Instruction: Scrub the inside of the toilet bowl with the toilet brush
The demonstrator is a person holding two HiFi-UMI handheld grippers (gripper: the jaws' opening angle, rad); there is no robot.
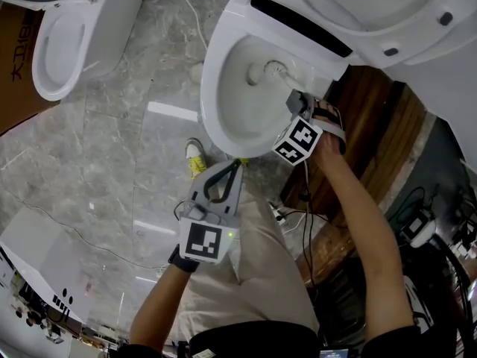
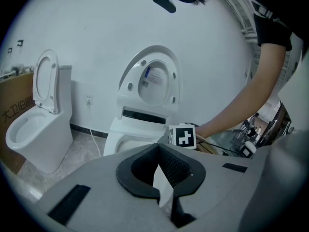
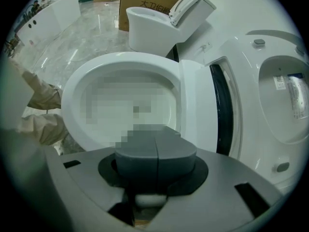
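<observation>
Left gripper [image 1: 238, 165] nearest, above pale trouser leg [image 1: 261, 274]: tips meet, nothing between them. Right gripper [image 1: 296, 101] at the bowl's right rim, jaws clamped on the toilet brush [image 1: 273, 70] handle. Bristle head sits inside the toilet bowl [image 1: 211, 88], near the back wall; contact with the porcelain unclear. Lid [image 1: 373, 6] raised. Floor [image 1: 112, 162]: grey veined marble, glossy, light streaks reflected. Dark wood panel [image 1: 373, 133] right of the bowl. Further left, second toilet [image 1: 63, 43], white, lid up; cardboard box [image 1: 15, 66] beside it
</observation>
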